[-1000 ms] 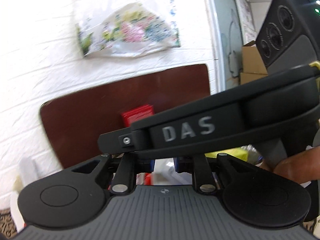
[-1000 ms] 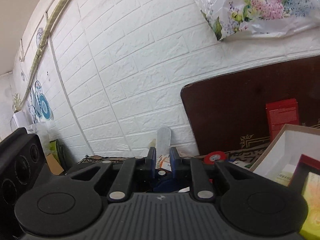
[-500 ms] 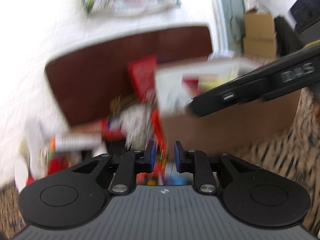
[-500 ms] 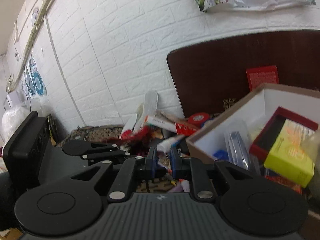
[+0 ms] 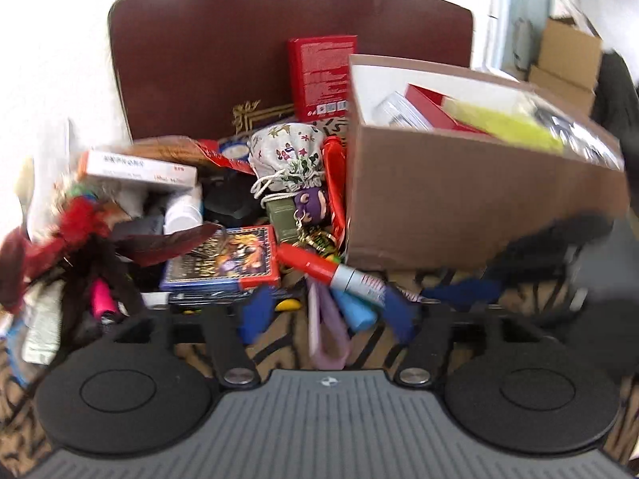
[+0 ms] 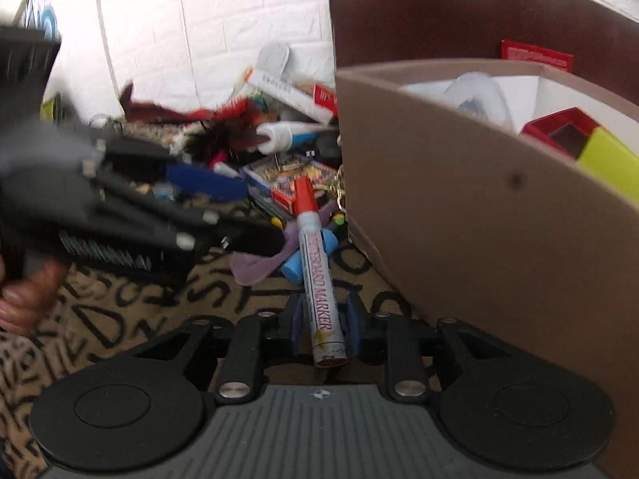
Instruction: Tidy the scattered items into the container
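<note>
Straddling the whiteboard marker [image 6: 319, 275] with the right gripper [image 6: 321, 321], blue fingers lying just beside the barrel, contact hard to judge. Spreading wide the left gripper [image 5: 327, 313] above the patterned cloth [image 5: 459, 279], fingertips smeared by blur. Lying beside the cardboard box [image 5: 471, 195], near its front corner, the marker [image 5: 335, 271]. Hiding most of the box's contents behind its near wall.
</note>
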Demonstrator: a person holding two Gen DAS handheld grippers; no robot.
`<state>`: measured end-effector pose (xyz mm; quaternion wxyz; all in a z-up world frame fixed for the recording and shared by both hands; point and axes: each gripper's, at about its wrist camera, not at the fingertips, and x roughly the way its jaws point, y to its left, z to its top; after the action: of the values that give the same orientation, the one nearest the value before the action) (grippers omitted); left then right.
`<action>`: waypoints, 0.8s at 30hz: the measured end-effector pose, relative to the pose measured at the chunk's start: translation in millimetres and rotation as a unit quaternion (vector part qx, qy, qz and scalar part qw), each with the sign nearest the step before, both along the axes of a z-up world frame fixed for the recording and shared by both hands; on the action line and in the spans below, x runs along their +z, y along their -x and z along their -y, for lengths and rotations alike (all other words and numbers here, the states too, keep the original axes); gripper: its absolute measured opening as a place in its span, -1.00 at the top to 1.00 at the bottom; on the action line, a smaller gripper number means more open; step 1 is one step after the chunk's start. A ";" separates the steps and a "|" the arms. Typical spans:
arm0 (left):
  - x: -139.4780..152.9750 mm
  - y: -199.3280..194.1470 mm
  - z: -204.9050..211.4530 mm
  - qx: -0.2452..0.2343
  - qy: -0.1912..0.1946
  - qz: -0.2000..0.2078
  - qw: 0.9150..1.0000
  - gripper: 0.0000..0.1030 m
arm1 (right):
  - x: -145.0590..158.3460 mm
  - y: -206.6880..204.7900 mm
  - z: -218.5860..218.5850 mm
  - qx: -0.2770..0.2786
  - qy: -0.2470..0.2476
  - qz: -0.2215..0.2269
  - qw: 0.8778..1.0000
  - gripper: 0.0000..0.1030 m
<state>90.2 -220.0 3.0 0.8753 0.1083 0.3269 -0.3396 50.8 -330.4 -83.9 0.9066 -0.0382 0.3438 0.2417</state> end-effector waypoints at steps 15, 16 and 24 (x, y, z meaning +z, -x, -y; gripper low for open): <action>-28.0 -16.4 -19.6 0.134 0.021 -0.209 0.968 0.22 | 0.1 64.2 -25.6 0.043 0.004 0.000 0.999 0.67; -28.0 -15.8 -21.5 0.143 0.019 -0.213 0.966 0.27 | 0.2 66.6 -25.7 0.042 0.002 0.001 0.999 0.67; -25.7 -10.9 -44.1 0.173 0.054 -0.248 0.952 0.48 | 9.0 90.1 -32.2 0.047 0.010 0.022 0.999 0.67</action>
<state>101.0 -175.9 -22.7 0.8164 -0.0846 0.5287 -0.2162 -39.3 -298.2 -74.9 0.9013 -0.0690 0.3238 0.2793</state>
